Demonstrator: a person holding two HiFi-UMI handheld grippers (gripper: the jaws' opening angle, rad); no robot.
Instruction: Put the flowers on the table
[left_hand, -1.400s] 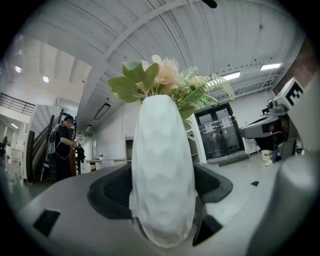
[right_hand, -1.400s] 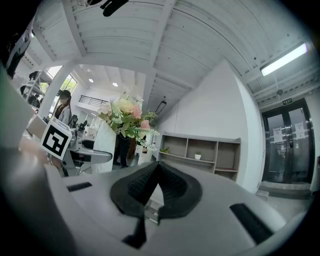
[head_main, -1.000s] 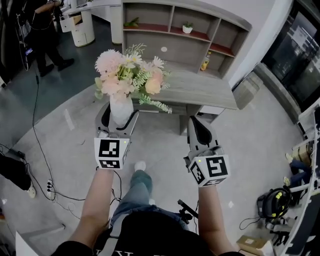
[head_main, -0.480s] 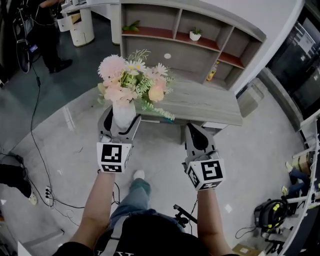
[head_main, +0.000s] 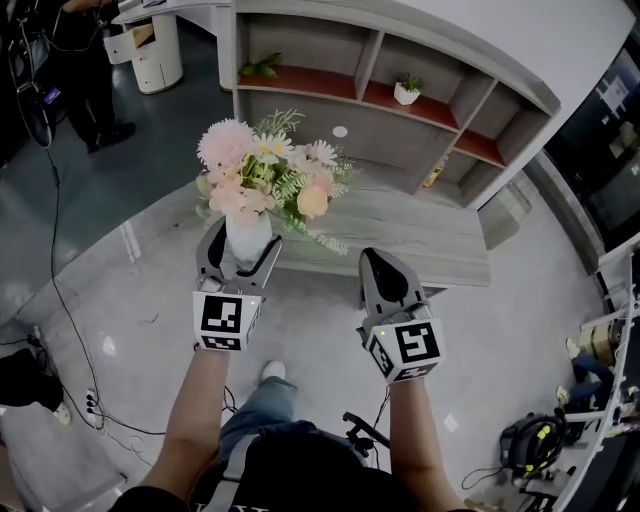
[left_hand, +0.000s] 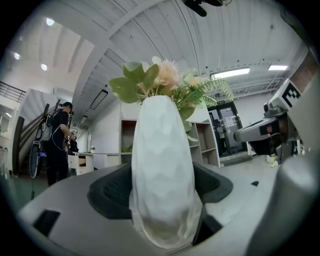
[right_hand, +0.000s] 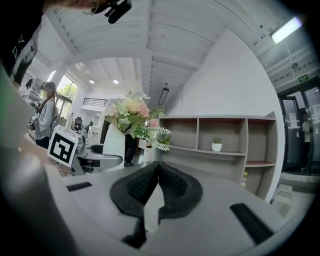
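Pink-and-cream flowers (head_main: 265, 175) in a white faceted vase (head_main: 247, 238), clamped in the jaws of the left gripper (head_main: 240, 252) alone while the right gripper (head_main: 380, 258) had its jaws together and empty, looked top-heavy enough to tip on meeting the grey wooden worktop (head_main: 420, 235).

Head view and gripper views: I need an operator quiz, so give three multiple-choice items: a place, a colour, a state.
1. Where is the vase of flowers?
A) standing on the table
B) between the jaws of the left gripper
C) on a shelf

2. What colour is the vase?
A) blue
B) black
C) white

3. How do the jaws of the right gripper stand?
A) together, nothing between
B) wide apart
C) clamped on a bottle

Key: 1 B, the left gripper view shows it clamped there; 2 C, white in every view; 3 A, the right gripper view shows them touching.
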